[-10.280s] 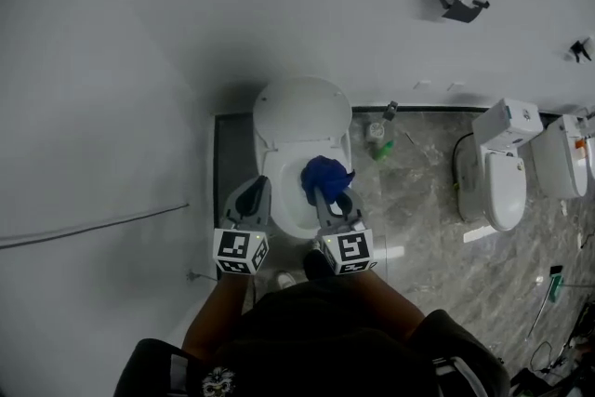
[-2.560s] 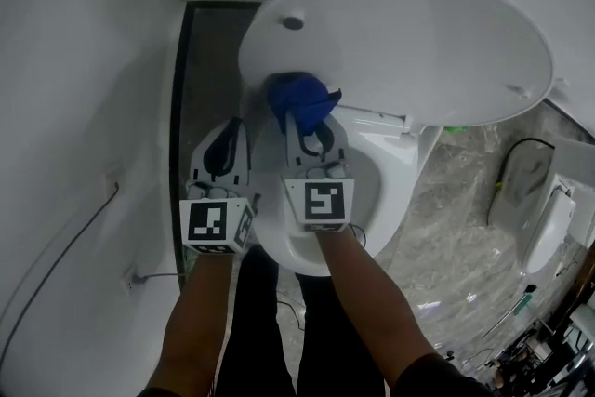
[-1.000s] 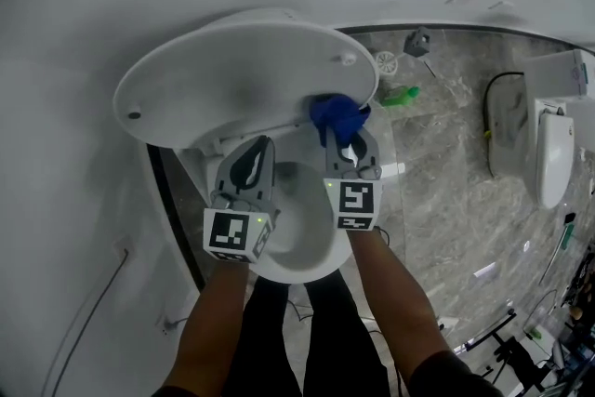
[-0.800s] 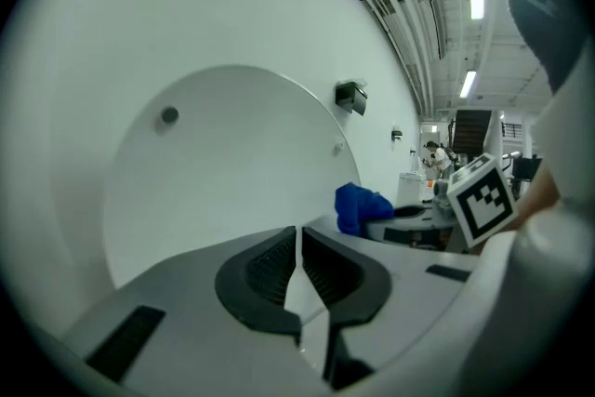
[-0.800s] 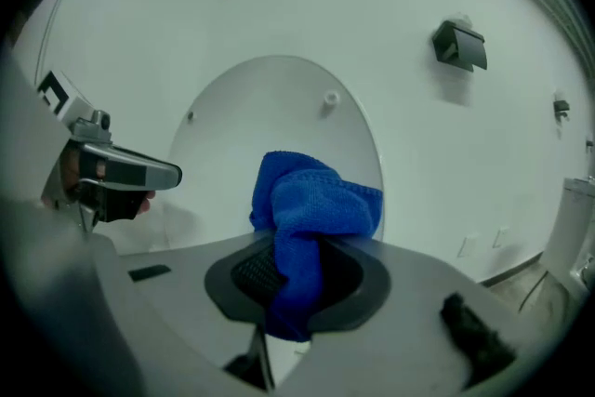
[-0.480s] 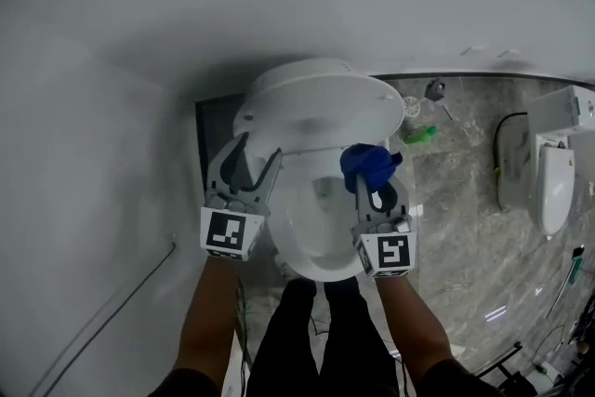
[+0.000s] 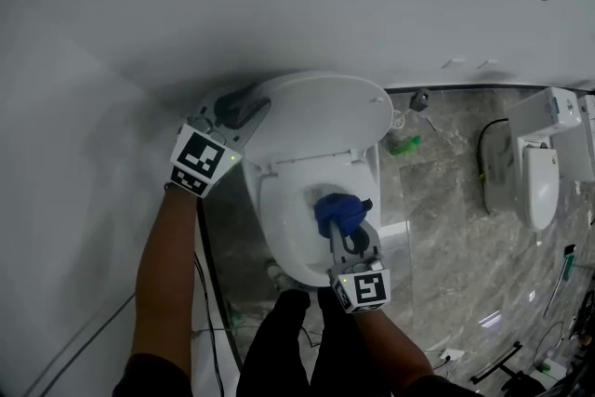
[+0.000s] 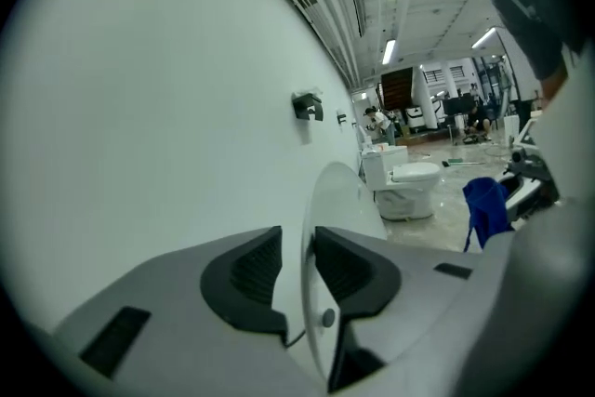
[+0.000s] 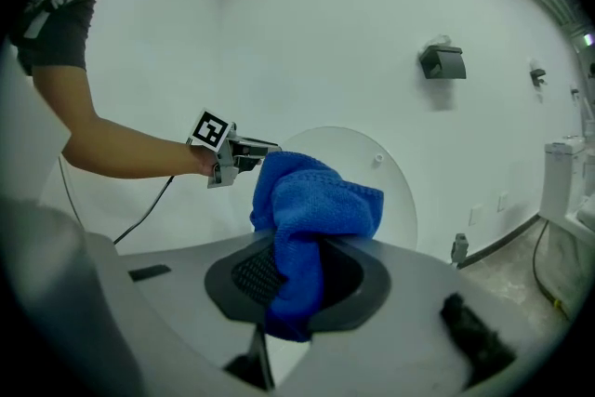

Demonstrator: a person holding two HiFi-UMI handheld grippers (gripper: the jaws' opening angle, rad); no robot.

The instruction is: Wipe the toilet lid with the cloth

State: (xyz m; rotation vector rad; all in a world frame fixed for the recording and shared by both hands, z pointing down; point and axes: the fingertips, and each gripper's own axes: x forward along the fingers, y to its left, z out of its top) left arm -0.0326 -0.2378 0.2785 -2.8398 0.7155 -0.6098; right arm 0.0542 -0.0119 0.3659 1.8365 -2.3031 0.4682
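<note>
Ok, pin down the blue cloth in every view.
Head view: blue cloth lower centre, in the right gripper.
Left gripper view: far right, mid-height.
Right gripper view: centre, clamped between the jaws.
Shared landmark: the raised toilet lid.

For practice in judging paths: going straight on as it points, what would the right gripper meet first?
Probably the raised toilet lid, touched first by the blue cloth in its jaws; the gap is hard to judge.
</note>
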